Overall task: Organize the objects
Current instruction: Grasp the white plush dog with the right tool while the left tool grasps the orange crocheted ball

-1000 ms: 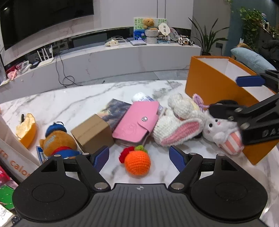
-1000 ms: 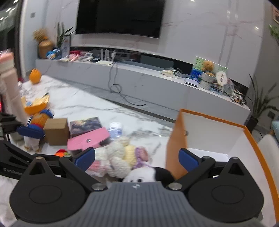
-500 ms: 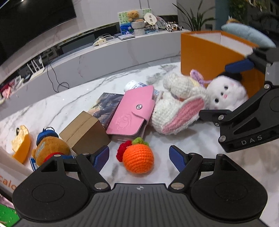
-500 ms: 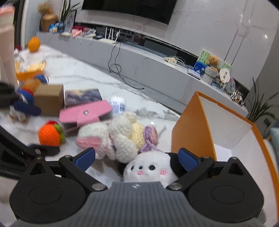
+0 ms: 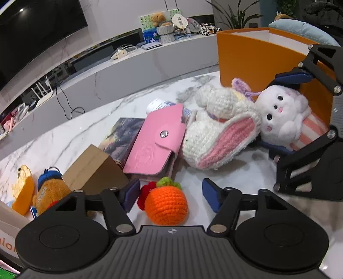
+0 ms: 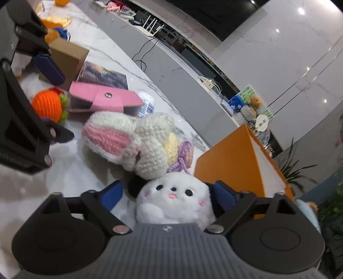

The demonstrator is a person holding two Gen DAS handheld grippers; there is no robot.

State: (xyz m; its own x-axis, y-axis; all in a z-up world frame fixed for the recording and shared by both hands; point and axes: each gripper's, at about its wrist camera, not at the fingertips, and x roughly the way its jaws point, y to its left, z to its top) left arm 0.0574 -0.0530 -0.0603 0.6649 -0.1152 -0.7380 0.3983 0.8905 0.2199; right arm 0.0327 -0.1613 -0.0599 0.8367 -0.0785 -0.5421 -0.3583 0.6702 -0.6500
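Domestic living room. A large wall-mounted television [image 5: 38, 40] hangs on a marble-panelled wall above a long low white media console [image 5: 133, 64], which carries a white router [image 5: 44, 90], trailing cables, a power strip [image 5: 121, 52] and a teddy bear [image 5: 158, 18] among small ornaments. Potted houseplants [image 5: 233, 17] stand at the console's end, with a light-blue cushion [image 5: 304, 32] nearby. Soft toys and a pink wallet [image 5: 154, 141] lie on the marble-topped desk [image 5: 64, 137].
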